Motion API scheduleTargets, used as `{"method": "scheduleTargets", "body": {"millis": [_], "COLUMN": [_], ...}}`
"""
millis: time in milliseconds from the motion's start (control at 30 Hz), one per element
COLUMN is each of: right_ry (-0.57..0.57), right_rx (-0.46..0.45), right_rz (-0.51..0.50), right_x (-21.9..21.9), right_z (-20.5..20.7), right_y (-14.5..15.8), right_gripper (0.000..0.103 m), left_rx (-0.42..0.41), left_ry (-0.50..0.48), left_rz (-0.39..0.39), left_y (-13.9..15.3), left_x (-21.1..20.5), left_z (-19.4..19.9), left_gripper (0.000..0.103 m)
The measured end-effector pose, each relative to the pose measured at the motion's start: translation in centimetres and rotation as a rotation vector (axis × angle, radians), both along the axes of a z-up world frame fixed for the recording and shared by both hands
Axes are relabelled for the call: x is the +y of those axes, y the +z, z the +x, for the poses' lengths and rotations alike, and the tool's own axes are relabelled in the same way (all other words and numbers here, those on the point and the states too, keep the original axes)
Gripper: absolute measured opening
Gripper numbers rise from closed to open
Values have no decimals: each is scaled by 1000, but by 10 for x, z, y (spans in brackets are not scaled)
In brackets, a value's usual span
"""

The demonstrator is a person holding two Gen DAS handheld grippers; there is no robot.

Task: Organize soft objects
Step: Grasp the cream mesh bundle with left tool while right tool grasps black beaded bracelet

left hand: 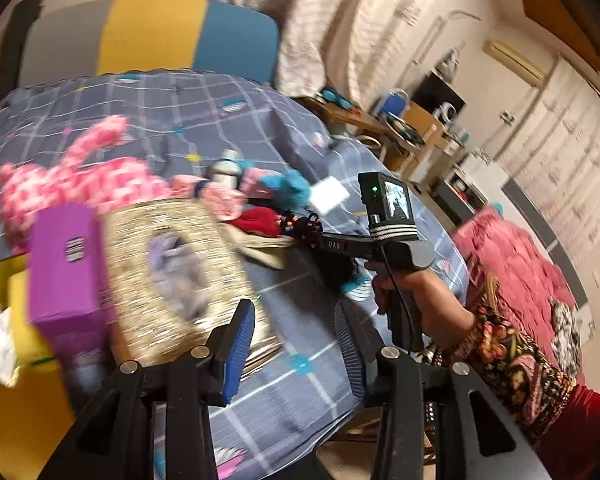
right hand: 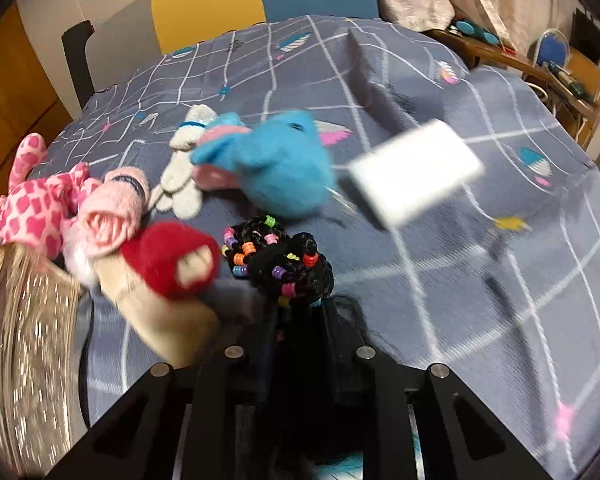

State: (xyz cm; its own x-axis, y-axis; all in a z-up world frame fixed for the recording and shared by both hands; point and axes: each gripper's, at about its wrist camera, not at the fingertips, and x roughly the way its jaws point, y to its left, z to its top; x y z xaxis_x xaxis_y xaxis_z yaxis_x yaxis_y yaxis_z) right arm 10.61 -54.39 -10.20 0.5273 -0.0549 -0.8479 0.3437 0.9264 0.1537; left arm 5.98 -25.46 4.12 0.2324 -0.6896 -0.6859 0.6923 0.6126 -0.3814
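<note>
Where right gripper (left hand: 300,226) shows, handle reads "DAS".

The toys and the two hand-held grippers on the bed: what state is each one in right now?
Left hand-held gripper: open, empty, above the bedspread.
Right hand-held gripper: shut on the beaded black toy.
Blue plush: lying loose.
Red plush: lying loose beside the black toy.
Pink checked plush: lying on its side.
Basket: tilted, opening toward the left camera.

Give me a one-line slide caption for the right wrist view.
Right gripper shut on black beaded doll hair beside blue plush on the bedspread.
</note>
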Motion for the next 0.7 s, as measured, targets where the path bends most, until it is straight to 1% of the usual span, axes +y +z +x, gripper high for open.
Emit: {"method": "scheduleTargets", "body": {"millis": [100, 167, 233, 300, 333, 400, 533, 633, 700], "right_ry": [-7, -18, -41, -68, -77, -95, -77, -82, -82], "right_rx": [20, 36, 41, 21, 10, -1, 12, 20, 25], "right_rz": [-22, -36, -26, 14, 33, 80, 58, 92, 112], "right_x": [-15, -26, -39, -50, -54, -60, -59, -59, -59], "right_z": [-25, -41, -55, -66, -69, -71, -65, -62, -60], "right_y": [1, 0, -3, -8, -10, -12, -6, -8, -10], "right_gripper": [21, 21, 21, 21, 21, 21, 21, 21, 21], "left_rx": [-2, 12, 36, 72, 96, 138, 204, 201, 179], "left_ry": [-45, -57, -41, -6, 32, 104, 268, 368, 407], "left_rz": [54, 84, 114, 119, 137, 162, 219, 262, 297], "left_y": [-3, -7, -13, -23, -31, -43, -71, -89, -98], "left_x": [-39, -64, -87, -109, -121, -135, -154, -159, -164], "left_z": [-4, -2, 2, 12, 21, 36, 63, 76, 82], "left_gripper": [43, 48, 54, 61, 66, 68, 68, 69, 70]}}
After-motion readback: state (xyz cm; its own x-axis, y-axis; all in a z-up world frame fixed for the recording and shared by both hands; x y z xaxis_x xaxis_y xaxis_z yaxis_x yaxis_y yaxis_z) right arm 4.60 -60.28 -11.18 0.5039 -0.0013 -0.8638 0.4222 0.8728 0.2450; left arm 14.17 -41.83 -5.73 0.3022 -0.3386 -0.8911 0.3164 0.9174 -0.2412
